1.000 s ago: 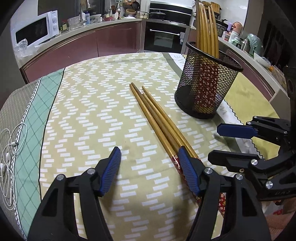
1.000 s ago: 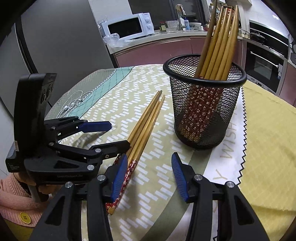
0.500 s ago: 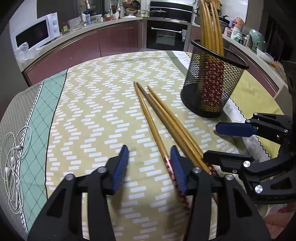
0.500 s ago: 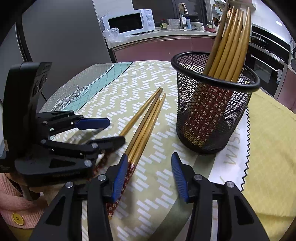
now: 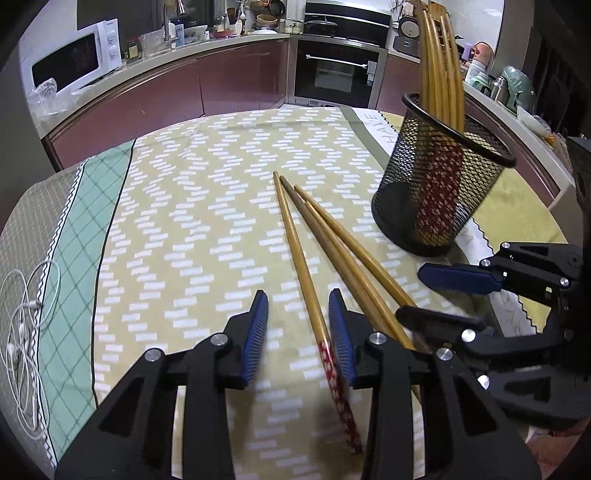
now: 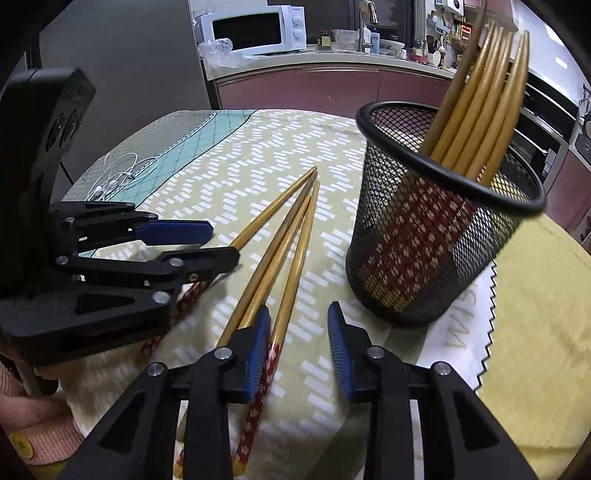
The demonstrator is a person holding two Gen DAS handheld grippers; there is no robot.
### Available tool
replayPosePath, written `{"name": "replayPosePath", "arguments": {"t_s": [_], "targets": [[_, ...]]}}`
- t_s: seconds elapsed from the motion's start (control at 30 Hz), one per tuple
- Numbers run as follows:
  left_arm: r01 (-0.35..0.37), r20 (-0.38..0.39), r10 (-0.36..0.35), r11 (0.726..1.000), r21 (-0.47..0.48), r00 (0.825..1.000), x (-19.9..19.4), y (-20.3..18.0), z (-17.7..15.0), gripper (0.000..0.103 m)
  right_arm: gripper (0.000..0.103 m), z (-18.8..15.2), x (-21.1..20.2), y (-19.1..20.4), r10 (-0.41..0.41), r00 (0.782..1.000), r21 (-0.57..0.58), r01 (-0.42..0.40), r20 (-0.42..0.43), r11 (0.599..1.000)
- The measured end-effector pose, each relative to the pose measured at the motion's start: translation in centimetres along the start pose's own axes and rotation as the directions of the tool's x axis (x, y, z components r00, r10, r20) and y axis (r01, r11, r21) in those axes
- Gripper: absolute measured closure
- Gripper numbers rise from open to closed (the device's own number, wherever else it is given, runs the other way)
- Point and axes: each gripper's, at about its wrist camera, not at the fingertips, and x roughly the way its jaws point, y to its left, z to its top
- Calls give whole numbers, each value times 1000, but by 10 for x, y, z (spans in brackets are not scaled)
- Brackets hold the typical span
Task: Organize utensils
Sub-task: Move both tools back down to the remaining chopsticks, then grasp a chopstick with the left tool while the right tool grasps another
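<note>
Three wooden chopsticks with red patterned ends lie on the tablecloth. One chopstick (image 5: 299, 258) lies between the jaws of my left gripper (image 5: 299, 332), close to the right pad; the jaws are closing and do not pinch it. The other two chopsticks (image 5: 343, 251) lie right of that finger. My right gripper (image 6: 299, 347) is closing too, with the rightmost chopstick (image 6: 295, 266) beside its left pad and the right pad apart from it. A black mesh cup (image 5: 436, 199) (image 6: 424, 258) holds several upright chopsticks (image 6: 480, 103). Each wrist view shows the other gripper: the right gripper (image 5: 410, 293), the left gripper (image 6: 223, 243).
White earphones (image 5: 22, 325) lie coiled at the table's left edge. A white cloth with a zigzag edge (image 6: 469, 332) and a yellow cloth (image 6: 535, 295) lie under and right of the cup. A person's pink sleeve (image 6: 37, 424) shows at lower left. Kitchen counters and a microwave (image 6: 258, 26) stand behind.
Both grippers' jaws have narrowed. The left gripper shifted right to straddle the leftmost chopstick, which has fanned away from the other two. The right gripper shifted left to straddle the rightmost chopstick.
</note>
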Motion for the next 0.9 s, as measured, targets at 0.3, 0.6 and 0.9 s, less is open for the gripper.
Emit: {"name": "replayPosePath", "arguments": {"t_s": [0.3,0.6,0.9], "targets": [[-17,7,17,1000,-18,1000,11,0,13,88,87,11,10,-1,-1,1000,34,0,24,999],[9,25,-7,998,-69,1000,2,3,5,95,98,3,-1,-17,80,995,132,-86,52,988],[70,42,-66,994,-86,997,-18,4,-7,96,98,-3,-22,-17,162,982,119,-173,95,978]]}}
